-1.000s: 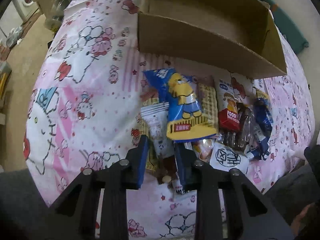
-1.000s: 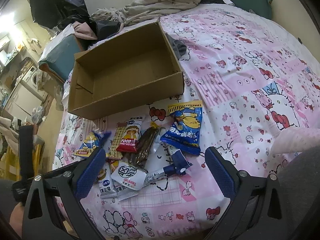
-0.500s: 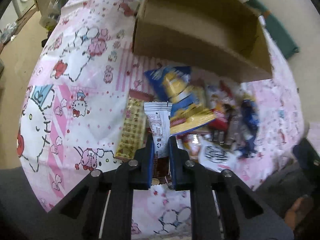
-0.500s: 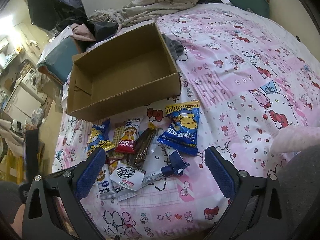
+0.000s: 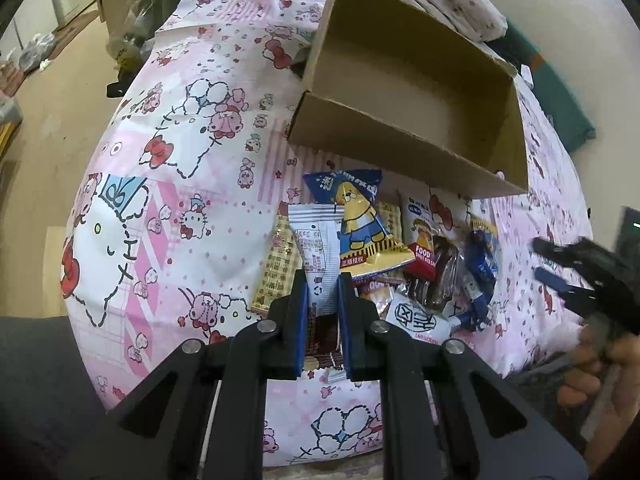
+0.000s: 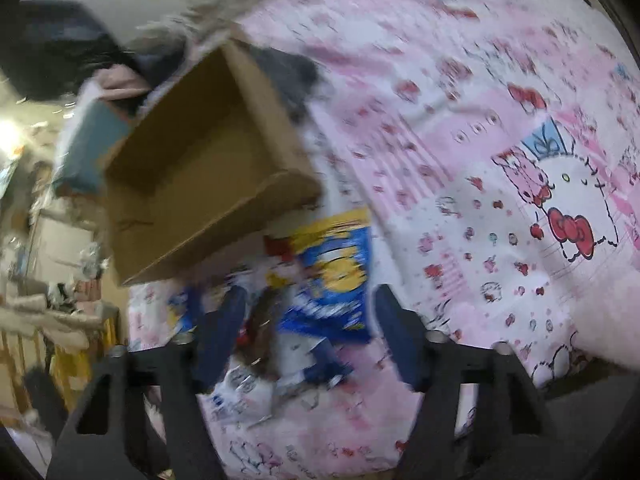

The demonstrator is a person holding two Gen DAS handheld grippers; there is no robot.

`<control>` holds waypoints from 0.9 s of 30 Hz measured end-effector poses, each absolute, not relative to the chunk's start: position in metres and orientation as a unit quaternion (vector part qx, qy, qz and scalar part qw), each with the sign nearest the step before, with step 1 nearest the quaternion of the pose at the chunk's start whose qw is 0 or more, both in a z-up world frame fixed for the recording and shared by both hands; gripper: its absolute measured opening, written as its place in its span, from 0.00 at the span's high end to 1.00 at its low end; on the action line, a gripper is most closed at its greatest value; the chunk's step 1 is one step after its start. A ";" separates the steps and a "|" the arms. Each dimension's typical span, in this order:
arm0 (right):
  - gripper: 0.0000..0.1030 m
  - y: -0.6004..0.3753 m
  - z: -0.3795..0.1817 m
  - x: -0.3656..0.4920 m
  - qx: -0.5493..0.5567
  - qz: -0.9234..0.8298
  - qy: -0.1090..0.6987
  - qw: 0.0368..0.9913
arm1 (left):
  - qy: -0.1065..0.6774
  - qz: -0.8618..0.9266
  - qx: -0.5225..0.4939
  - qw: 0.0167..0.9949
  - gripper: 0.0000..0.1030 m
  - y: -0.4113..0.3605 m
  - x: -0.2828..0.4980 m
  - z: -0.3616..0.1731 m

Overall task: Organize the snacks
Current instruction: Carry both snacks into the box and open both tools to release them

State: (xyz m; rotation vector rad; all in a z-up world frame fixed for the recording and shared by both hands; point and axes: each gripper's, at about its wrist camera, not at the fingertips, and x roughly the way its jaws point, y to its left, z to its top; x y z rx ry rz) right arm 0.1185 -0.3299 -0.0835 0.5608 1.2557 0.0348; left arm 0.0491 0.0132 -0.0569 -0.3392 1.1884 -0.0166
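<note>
Clamping a white-and-grey snack packet [image 5: 320, 264], the left gripper [image 5: 323, 300] has its blue pads [image 5: 301, 312] pressed against both long edges of the wrapper, whose upper end stands up past the fingertips. The packet is at the near left edge of a snack pile on the pink cartoon-print bedsheet [image 5: 172, 184].

Pile contents, as read from the left wrist view:
- A tan checked wafer pack [image 5: 276, 268] lies flat, just left of the clamped packet and partly under it.
- A blue-and-yellow cartoon chip bag [image 5: 360, 224] overlaps the packet's right edge.
- A red pack marked FOOD [image 5: 420, 248] sits to the right of the chip bag.
- A dark brown clear-wrapped snack [image 5: 436, 276] lies beside the red pack.
- A dark blue wrapper [image 5: 480, 256] is at the far right of the pile.
- A white pouch with a black round emblem [image 5: 416, 320] lies at the near right.

An open cardboard box [image 5: 400, 136] stands on the sheet just beyond the pile; no snack is visible inside it.

The right gripper [image 6: 308, 320] is strongly motion-blurred. Its jaws have just been closing and stand partly apart, with a second blue-and-yellow bag [image 6: 332, 280] and other blurred wrappers seen between the fingers; contact with the pads cannot be confirmed. In the left wrist view the same gripper [image 5: 560, 276] appears at the right edge, held by a hand [image 5: 592, 368], beside the pile.
</note>
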 end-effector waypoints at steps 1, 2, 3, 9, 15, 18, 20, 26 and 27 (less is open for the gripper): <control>0.37 -0.328 -0.093 0.126 0.257 0.017 0.595 0.762 | 0.555 -0.006 -0.156 0.817 0.89 0.012 0.050 -0.056; 0.36 -0.325 -0.108 0.135 0.255 0.018 0.619 0.743 | 0.553 -0.005 -0.154 0.819 0.89 0.012 0.050 -0.055; 0.36 -0.324 -0.116 0.139 0.256 0.018 0.631 0.732 | 0.552 -0.006 -0.152 0.820 0.89 0.011 0.050 -0.054; 0.36 -0.309 -0.153 0.157 0.246 0.020 0.663 0.707 | 0.551 -0.002 -0.152 0.820 0.89 0.015 0.051 -0.054; 0.63 -0.293 -0.148 0.161 0.214 0.041 0.657 0.721 | 0.545 -0.001 -0.146 0.825 0.89 0.014 0.053 -0.050; 0.66 -0.297 -0.136 0.152 0.230 0.051 0.648 0.725 | 0.544 0.000 -0.147 0.826 0.89 0.014 0.054 -0.046; 0.66 -0.302 -0.126 0.143 0.249 0.067 0.640 0.724 | 0.544 -0.002 -0.153 0.825 0.89 0.016 0.056 -0.041; 0.66 -0.306 -0.074 0.116 0.275 0.146 0.597 0.739 | 0.526 -0.012 -0.151 0.837 0.89 0.016 0.077 -0.012; 0.66 -0.306 -0.065 0.117 0.278 0.153 0.590 0.742 | 0.523 -0.014 -0.150 0.839 0.89 0.015 0.081 -0.007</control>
